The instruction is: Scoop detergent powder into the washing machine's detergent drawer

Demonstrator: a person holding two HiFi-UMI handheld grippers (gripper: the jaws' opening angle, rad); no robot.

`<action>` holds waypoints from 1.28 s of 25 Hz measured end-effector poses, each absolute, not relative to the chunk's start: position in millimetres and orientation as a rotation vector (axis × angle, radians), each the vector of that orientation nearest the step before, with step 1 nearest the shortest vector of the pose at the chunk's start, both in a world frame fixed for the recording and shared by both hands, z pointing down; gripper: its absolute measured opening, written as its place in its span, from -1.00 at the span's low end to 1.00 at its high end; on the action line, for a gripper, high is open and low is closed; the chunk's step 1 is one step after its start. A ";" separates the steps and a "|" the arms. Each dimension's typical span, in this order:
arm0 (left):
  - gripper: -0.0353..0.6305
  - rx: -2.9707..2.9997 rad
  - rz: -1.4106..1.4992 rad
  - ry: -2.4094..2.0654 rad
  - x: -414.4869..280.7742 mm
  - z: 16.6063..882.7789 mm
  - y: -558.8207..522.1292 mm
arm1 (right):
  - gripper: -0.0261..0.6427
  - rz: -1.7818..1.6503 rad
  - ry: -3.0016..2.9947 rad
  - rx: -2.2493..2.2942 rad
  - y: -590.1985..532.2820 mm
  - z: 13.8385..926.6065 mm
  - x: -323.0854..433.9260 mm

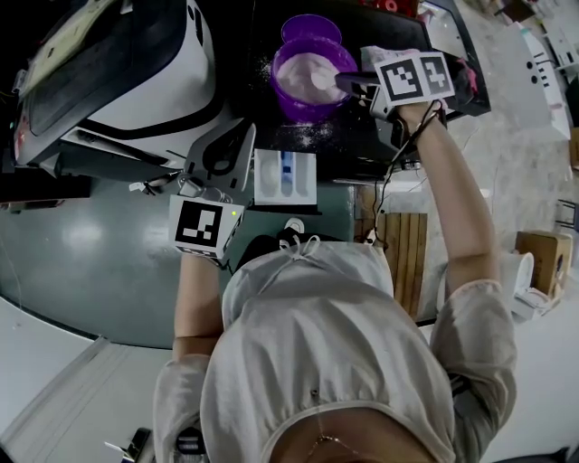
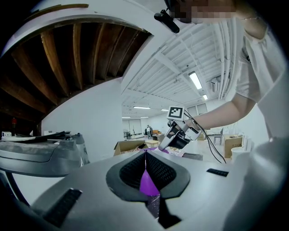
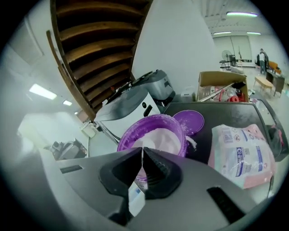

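A purple tub (image 1: 308, 77) of white powder (image 3: 158, 137) stands on a black top (image 1: 357, 145). My right gripper (image 1: 346, 84) (image 3: 142, 151) reaches over the tub's right rim, shut on the handle of a white scoop (image 1: 324, 80) whose bowl lies in the powder. The white detergent drawer (image 1: 285, 176) with blue marks sits pulled out below the tub. My left gripper (image 1: 237, 134) (image 2: 145, 153) hovers left of the drawer with its pads together. A purple sliver shows in the gap under them; I cannot tell what it is.
The tub's purple lid (image 1: 312, 27) (image 3: 188, 121) lies behind it. A pink-and-white detergent bag (image 3: 241, 153) lies to the right. Spilled powder (image 1: 308, 136) dusts the black top. A white and black appliance (image 1: 136, 72) fills the left. A cardboard box (image 3: 221, 81) stands behind.
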State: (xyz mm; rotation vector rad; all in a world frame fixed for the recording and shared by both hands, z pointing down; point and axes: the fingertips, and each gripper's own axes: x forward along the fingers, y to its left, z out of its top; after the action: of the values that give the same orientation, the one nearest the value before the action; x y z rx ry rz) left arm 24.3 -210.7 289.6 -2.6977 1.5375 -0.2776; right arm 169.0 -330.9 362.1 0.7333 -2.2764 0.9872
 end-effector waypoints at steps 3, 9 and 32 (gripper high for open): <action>-0.83 -2.696 -0.270 1.513 24.3 286.6 -207.8 | -0.88 1.072 -2.349 0.796 -329.3 351.3 168.9; -0.83 -2.684 -0.218 1.496 18.6 277.0 -206.2 | -0.88 1.262 -2.469 0.881 -316.6 329.6 172.3; -0.83 -2.837 -0.337 1.355 10.4 301.7 -130.2 | -0.88 1.845 -2.565 0.860 -183.6 336.2 154.8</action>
State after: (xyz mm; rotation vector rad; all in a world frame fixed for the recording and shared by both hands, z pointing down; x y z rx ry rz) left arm 10.4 -130.2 301.7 -2.8365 1.3553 -0.3374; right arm 154.8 -183.6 336.2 0.8601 -2.5645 1.8452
